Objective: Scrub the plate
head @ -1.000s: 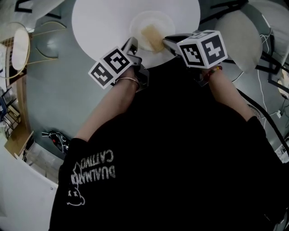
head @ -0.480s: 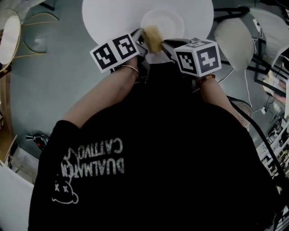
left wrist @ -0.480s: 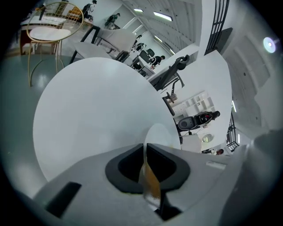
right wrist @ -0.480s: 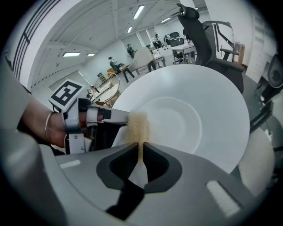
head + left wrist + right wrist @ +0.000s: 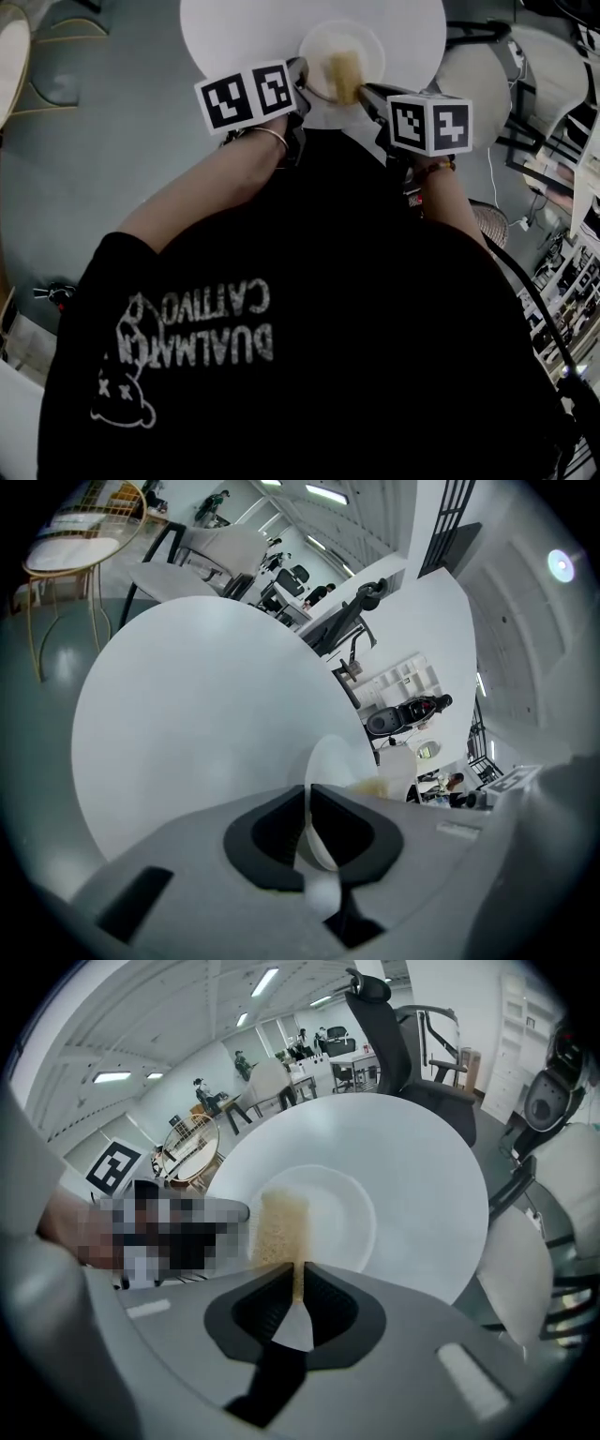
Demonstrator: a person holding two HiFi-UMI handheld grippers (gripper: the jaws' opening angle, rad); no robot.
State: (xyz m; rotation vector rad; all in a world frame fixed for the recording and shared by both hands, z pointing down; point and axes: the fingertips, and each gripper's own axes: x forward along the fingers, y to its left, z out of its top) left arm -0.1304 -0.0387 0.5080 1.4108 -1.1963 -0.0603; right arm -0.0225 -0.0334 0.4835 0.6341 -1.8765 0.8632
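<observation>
1. The round white surface (image 5: 234,37) is the biggest thing here.
2. The white plate (image 5: 373,49) sits on the surface, near the edge closest to the person.
3. The left tongs (image 5: 308,803) are clenched on the plate's rim.
4. The right tongs (image 5: 297,1279) pinch one end of a yellow sponge (image 5: 279,1227).
5. The sponge lies on the inside of the plate.

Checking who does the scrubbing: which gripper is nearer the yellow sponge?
Right. The right gripper is shut on the sponge; the left gripper clamps the rim of the plate beside it.
</observation>
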